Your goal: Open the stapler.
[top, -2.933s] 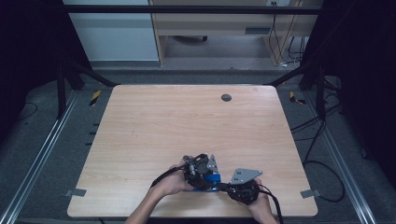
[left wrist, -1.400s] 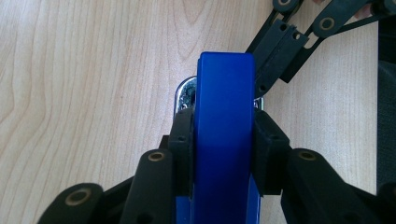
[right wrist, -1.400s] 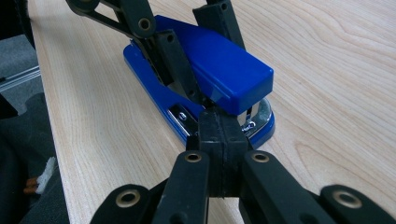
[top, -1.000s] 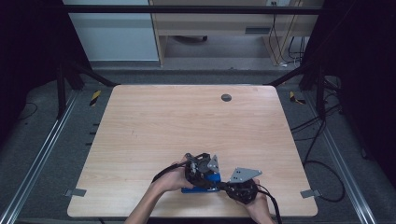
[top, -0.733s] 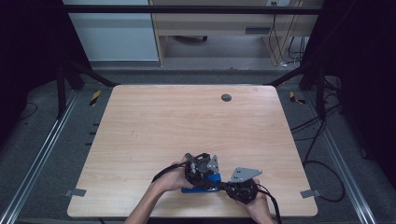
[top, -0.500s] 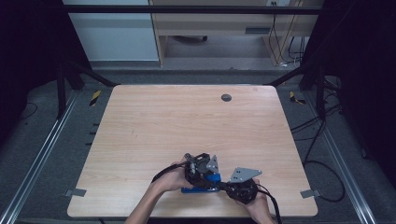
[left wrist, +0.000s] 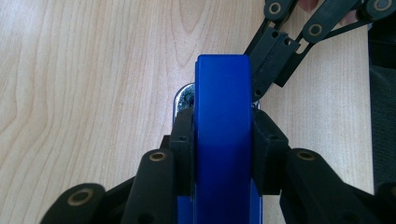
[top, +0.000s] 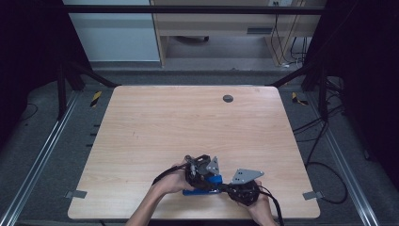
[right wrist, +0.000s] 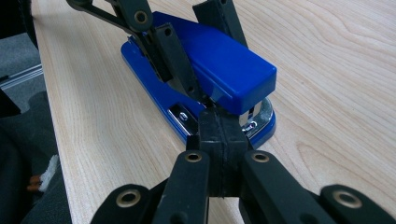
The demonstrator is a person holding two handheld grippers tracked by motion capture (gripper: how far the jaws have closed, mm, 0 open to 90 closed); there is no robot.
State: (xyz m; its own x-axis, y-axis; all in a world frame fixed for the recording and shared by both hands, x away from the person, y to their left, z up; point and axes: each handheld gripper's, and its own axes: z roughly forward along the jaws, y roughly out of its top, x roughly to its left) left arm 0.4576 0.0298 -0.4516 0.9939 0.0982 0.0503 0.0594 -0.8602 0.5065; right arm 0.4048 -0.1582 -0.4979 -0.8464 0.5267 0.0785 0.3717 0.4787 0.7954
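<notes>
The blue stapler [top: 203, 186] has not shifted from its spot near the surface's [top: 155, 127] front edge, the left gripper [left wrist: 223, 154] still clamping its top while the right gripper [right wrist: 219, 154], jaws closed empty, rests at its nose.

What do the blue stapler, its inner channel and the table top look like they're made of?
Blue stapler: probably moulded plastic, smooth with a soft sheen and rounded edges. Inner channel: bright metal, shiny and reflective, with a small rivet. Table top: pale wood-grain surface, matt; whether it is solid wood or laminate the look leaves open.
</notes>
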